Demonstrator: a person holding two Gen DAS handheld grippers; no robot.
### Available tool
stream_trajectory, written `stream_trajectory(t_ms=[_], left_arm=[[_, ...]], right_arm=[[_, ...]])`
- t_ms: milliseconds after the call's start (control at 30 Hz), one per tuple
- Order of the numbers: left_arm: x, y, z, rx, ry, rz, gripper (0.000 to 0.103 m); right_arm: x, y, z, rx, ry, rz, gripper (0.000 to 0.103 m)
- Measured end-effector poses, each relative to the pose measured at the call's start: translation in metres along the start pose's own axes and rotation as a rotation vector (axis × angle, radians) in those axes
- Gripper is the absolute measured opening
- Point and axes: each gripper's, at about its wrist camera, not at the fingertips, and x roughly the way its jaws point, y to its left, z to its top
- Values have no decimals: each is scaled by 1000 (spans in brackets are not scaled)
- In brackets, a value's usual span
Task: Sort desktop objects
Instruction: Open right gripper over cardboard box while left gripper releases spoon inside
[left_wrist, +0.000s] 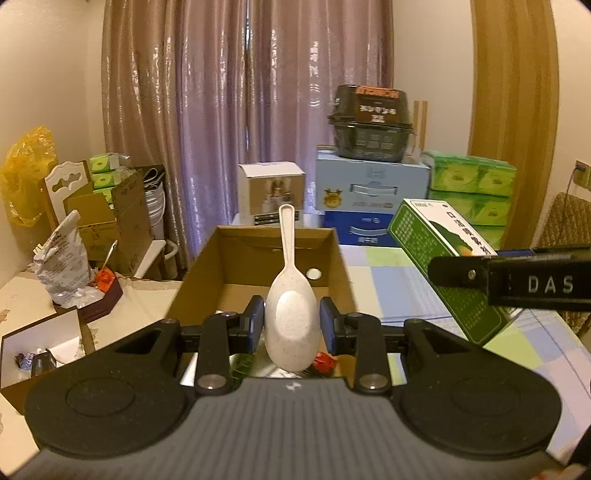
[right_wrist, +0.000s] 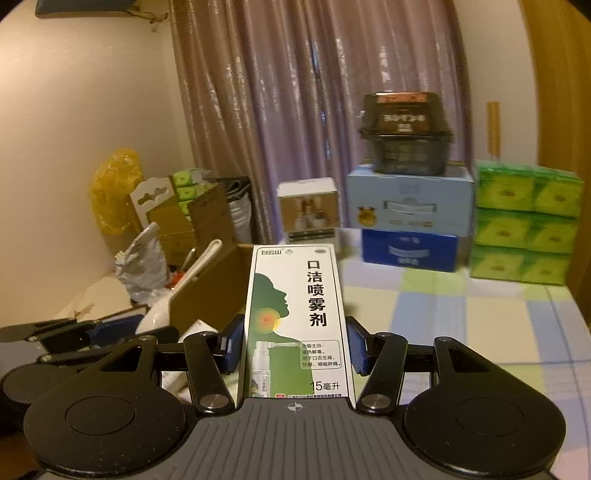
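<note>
**tidy_desk:** Right up against the left lens is the left gripper (left_wrist: 291, 325), blue pads pinched on the bowl of a speckled rice paddle (left_wrist: 291, 314), handle pointing up and away. It's hanging over the near edge of the open cardboard box (left_wrist: 207, 269). Other side, the right gripper (right_wrist: 295, 347) is clamped on a green and white spray box (right_wrist: 295, 317), held upright off the checked tablecloth (right_wrist: 461, 321), just right of the cardboard box.

**umi_nerd:** So both tongs are closed on something, neither's free. Looks to me like the drop-off step. Anything already in the box?

**tidy_desk:** A small white round thing (left_wrist: 314, 273) by the far wall, plus something red and something green under the paddle. Can't tell what those are.

**umi_nerd:** Then I'd do one at a time. The two grippers sit close together in the left view, so dropping both at once risks a bump. Carry the paddle further in past the near wall, lower it till the handle is below the rim, then open. Release too high and it'll probably bounce or tip out. Keep the spray box parked to the right until the left is out of the way.
</note>
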Motion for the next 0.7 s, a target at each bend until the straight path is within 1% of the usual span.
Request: stream_trajectory(t_ms=[167,300,333,367,433,600,700], left_arm=[[19,20,3,-10,17,0,27],[40,28,0,-27,28,-38,28],[46,29,-1,-33,35,-48,29],[51,30,-3,-36,34,-45,37],[57,31,-6,-31,35,-41,37],[55,43,-14,-75,35,-29,37],[51,49,-18,-94,36,-16,40]], right_arm=[[28,10,12,-3,8,23,52],[46,12,15,-3,24,33,52],[49,12,15,-3,28,33,52],[52,11,15,-1,33,33,52],[57,9,14,1,38,30,52],[67,0,10,21,57,25,52],[74,-1,8,38,73,31,52]])
